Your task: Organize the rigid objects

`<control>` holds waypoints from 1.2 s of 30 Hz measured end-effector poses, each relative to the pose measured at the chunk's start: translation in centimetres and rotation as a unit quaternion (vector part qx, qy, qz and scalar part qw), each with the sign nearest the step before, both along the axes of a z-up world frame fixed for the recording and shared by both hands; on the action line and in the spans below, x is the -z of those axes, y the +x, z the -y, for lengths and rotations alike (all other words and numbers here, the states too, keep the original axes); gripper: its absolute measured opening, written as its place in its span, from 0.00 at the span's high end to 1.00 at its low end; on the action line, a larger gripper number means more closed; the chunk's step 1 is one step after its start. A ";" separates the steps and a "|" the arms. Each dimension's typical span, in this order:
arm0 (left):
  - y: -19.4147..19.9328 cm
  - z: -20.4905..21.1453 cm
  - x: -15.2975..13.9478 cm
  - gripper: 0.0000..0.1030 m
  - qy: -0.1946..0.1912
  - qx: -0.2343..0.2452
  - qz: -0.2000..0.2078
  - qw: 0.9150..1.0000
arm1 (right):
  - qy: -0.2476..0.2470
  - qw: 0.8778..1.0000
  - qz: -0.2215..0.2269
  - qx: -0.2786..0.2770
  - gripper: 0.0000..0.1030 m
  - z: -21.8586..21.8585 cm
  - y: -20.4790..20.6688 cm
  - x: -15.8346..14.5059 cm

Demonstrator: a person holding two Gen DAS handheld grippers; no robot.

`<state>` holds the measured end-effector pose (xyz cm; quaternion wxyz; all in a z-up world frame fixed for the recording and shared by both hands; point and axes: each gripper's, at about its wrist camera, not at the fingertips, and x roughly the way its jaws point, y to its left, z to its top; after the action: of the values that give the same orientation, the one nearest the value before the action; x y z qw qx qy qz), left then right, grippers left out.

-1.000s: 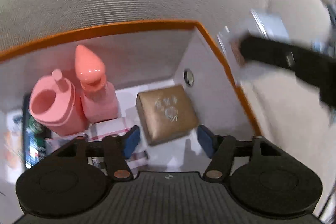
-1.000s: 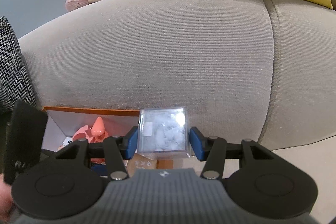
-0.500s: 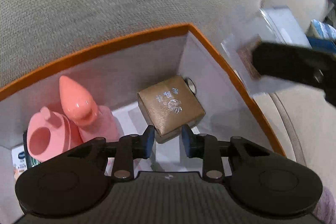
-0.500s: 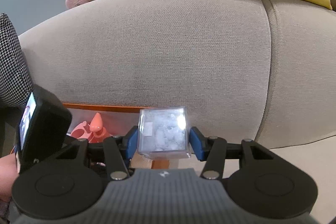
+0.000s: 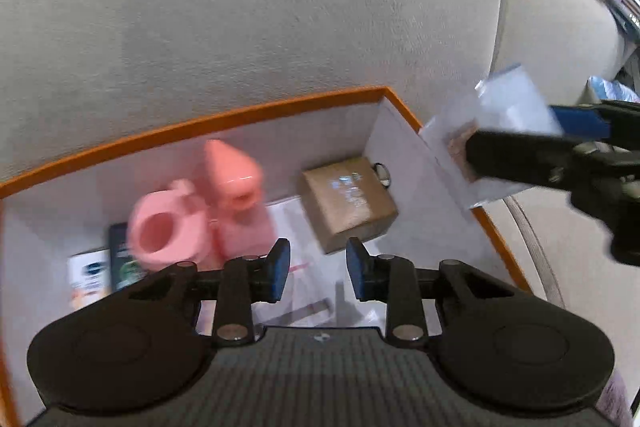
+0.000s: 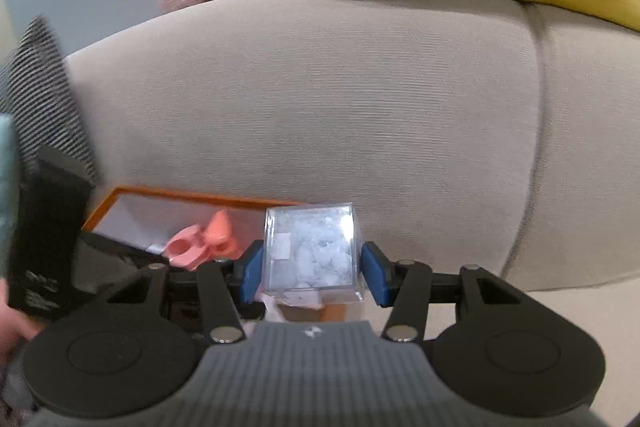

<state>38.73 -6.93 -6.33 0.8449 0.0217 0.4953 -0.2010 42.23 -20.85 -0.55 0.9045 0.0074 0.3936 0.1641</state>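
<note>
The right tool [image 6: 312,269] grips a clear cube [image 6: 311,251] above the orange-rimmed box's [image 5: 240,113] right edge. The left tool [image 5: 313,269], fingers parted and empty, hovers over the brown box [image 5: 348,203] inside.

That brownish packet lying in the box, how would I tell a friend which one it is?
Find the orange-rimmed box standing against the grey sofa. Look into its far right corner, next to the small metal ring in the side wall. The brown packet lies there: a squarish block with pale printing on top, unlike the two pink bottles to its left.
</note>
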 end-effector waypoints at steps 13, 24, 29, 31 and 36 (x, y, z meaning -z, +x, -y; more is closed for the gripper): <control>-6.0 -5.8 1.0 0.66 0.001 -0.027 0.041 0.999 | -0.100 0.984 -0.129 -0.068 0.48 -7.0 0.7 4.6; -6.7 -7.8 2.8 0.66 -0.025 -0.041 0.046 0.998 | -0.198 0.968 -0.156 -0.014 0.54 -11.1 2.8 8.2; -6.7 -8.4 3.1 0.66 -0.029 -0.049 0.048 0.997 | -0.231 0.957 -0.173 -0.032 0.56 -12.1 3.3 9.1; -6.8 -8.7 3.3 0.66 -0.036 -0.050 0.049 0.997 | -0.227 0.957 -0.174 -0.042 0.56 -12.1 3.4 9.0; -7.0 -9.1 3.9 0.66 -0.044 -0.060 0.042 0.996 | -0.224 0.957 -0.165 -0.085 0.58 -12.1 3.1 8.4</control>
<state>31.73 2.12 -10.26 0.8756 -0.0368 0.4505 -0.1705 45.33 -8.78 -8.94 0.7878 -0.2016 0.5636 0.1450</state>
